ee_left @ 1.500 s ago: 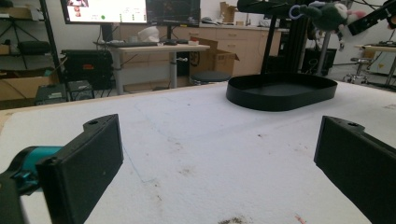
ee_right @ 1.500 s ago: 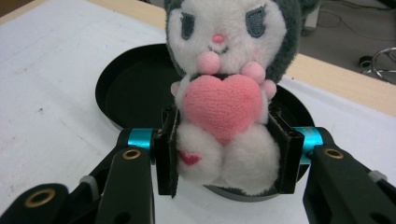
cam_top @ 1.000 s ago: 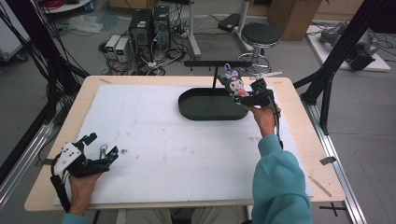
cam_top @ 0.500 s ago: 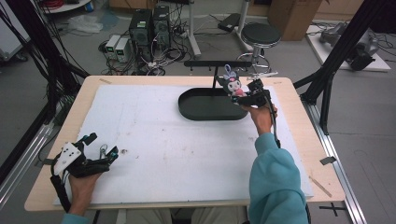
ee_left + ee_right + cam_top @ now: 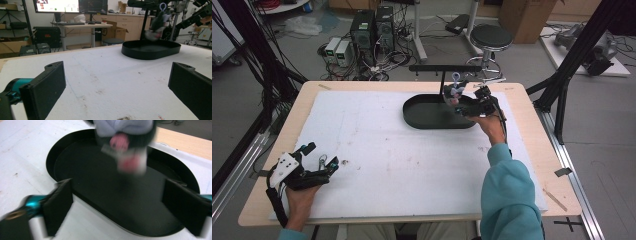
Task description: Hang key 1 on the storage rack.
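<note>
Right gripper having just opened wide, jaws gripping nothing, plush toy keychain blurring above black oval tray, left gripper resting open, empty.

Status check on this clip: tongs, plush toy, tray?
Right tongs just opened, empty. Plush toy loose over black tray, blurred. Left tongs open, idle. Nothing obstructing.

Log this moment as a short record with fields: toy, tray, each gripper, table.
toy: small plush toy, blurred, above the black oval tray, free of the jaws
right gripper: jaws have just been opening, now wide apart, nothing between them
left gripper: open, holding nothing, at the near left corner
table: white mat on a wooden top
</note>
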A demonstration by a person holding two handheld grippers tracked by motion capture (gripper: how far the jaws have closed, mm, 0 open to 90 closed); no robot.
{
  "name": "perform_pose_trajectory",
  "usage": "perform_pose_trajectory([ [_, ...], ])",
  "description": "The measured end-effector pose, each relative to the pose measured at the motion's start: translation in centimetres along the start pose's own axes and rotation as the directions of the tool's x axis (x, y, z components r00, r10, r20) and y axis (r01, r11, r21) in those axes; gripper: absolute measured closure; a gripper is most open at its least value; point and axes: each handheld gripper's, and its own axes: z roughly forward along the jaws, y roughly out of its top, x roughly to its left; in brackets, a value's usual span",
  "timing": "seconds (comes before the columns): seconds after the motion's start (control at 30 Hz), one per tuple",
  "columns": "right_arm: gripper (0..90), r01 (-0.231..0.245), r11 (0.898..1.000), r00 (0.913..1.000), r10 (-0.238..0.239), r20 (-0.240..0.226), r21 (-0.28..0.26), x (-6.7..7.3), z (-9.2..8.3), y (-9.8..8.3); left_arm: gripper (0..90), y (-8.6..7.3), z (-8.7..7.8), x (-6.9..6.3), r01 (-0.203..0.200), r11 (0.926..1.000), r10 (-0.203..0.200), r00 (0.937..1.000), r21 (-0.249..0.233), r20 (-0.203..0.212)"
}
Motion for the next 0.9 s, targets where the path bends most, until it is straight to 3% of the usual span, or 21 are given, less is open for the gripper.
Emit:
perform_pose_trajectory([
  [0.03,1.2,-0.003,1.0,0.9999,0.003,-0.016,-0.011,0.1,-0.2,0.0,1.7,0.0,0.0,0.0,0.0,1.0,0.0,1.0,0.0,0.0],
  [0.27,1.1,-0.004,0.999,0.9992,0.002,-0.041,-0.05,0.7,-1.8,0.0,1.7,0.0,0.0,-0.1,-0.009,1.0,0.009,1.0,-0.002,0.0],
  [0.37,1.1,0.002,0.996,0.9976,-0.008,-0.069,-0.092,1.1,-3.6,-0.5,1.7,0.0,0.0,-0.1,-0.01,0.9999,0.01,0.9999,-0.005,-0.001],
  [0.57,1.1,0.017,0.986,0.9973,-0.028,-0.067,-0.166,1.5,-6.1,-1.5,1.7,0.0,0.0,0.0,-0.003,1.0,0.003,1.0,0.003,0.001],
  [0.8,1.1,0.053,0.946,0.9915,-0.088,-0.096,-0.32,2.6,-9.2,-4.0,1.7,0.0,0.0,-0.1,-0.007,1.0,0.007,1.0,0.002,-0.001],
  [0.83,1.1,0.063,0.937,0.9901,-0.102,-0.097,-0.343,2.9,-9.7,-4.5,1.7,0.0,0.0,-0.1,-0.007,1.0,0.007,1.0,0.002,-0.001],
  [0.87,1.1,0.083,0.918,0.9863,-0.131,-0.1,-0.387,3.5,-10.2,-5.4,1.7,0.0,0.0,0.0,-0.005,1.0,0.005,1.0,0.002,-0.001],
  [0.9,1.1,0.083,0.918,0.9863,-0.131,-0.1,-0.387,3.5,-10.2,-5.4,1.7,0.0,0.0,0.0,-0.004,1.0,0.004,1.0,0.003,-0.001],
])
